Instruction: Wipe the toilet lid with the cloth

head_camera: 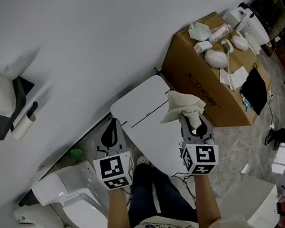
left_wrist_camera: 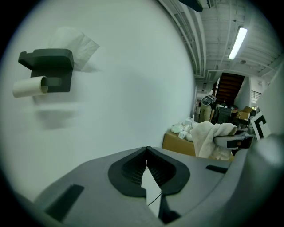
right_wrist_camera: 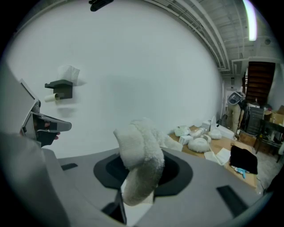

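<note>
A person stands over a white toilet lid [head_camera: 152, 140] with a two-jaw tool in each hand, the wipe apparently not yet begun. The right gripper [head_camera: 192, 115] has its jaws clamped on a bunched white cloth [head_camera: 181, 104], which stands up out of them in a thick fold and is seen over the lid's far right edge, on the side nearest a cardboard box [head_camera: 194, 76]. It appears to be held above the lid rather than pressed to it, though contact cannot be ruled out from overhead. The left gripper [head_camera: 113, 127] hovers over the lid's near left edge with its jaws together and nothing between them.

The risk from here lies in the grip. The cloth is caught by a single wad, most of it loose beyond the jaws, so a firm drag across the smooth lid could pull it free or roll it up, leaving hard plastic to scrape the surface. With the other tool closed and empty, nothing would steady the lid if it shifted under pressure. A wide stroke to the right could also knock the box.

By count: two grippers, one cloth, one lid, one cardboard box with several white bundles piled on top, and one dark wall holder [head_camera: 15, 105] carrying a single paper roll [head_camera: 24, 126].
</note>
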Motion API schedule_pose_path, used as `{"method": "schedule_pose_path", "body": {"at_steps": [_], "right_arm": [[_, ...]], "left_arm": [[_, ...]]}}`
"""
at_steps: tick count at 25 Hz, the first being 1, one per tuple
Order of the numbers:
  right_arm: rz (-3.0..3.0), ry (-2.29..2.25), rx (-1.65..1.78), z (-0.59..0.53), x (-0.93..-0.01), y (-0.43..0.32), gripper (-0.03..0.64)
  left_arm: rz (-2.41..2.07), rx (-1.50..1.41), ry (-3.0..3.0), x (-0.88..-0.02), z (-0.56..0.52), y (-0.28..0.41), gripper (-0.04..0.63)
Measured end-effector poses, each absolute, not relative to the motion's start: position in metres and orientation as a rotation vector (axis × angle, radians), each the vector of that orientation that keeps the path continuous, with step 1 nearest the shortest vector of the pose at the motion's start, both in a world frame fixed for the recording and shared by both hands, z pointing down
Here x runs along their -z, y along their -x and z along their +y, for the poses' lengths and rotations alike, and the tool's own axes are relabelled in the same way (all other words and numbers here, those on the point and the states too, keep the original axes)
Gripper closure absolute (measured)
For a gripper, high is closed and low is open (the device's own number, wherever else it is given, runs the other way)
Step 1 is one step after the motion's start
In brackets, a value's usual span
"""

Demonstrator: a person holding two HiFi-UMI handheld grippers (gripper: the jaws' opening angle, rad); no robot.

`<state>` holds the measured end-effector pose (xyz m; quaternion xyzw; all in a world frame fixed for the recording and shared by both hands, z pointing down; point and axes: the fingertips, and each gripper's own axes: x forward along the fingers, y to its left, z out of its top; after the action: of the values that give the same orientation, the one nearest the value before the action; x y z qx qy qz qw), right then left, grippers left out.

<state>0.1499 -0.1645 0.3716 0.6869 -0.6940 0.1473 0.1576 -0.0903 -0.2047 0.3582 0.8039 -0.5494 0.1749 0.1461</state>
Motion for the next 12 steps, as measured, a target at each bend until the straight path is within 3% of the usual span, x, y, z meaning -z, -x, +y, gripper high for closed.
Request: {"method": "schedule_pose_path", "body": {"at_steps": [12], "right_arm": [[-1.892, -1.877, -0.404, -0.189, -0.478, -0.196, 0.486]], "left_arm": [[-1.586, -0.557, -2.258, -0.420, -0.214, 0.084, 0.588]]}}
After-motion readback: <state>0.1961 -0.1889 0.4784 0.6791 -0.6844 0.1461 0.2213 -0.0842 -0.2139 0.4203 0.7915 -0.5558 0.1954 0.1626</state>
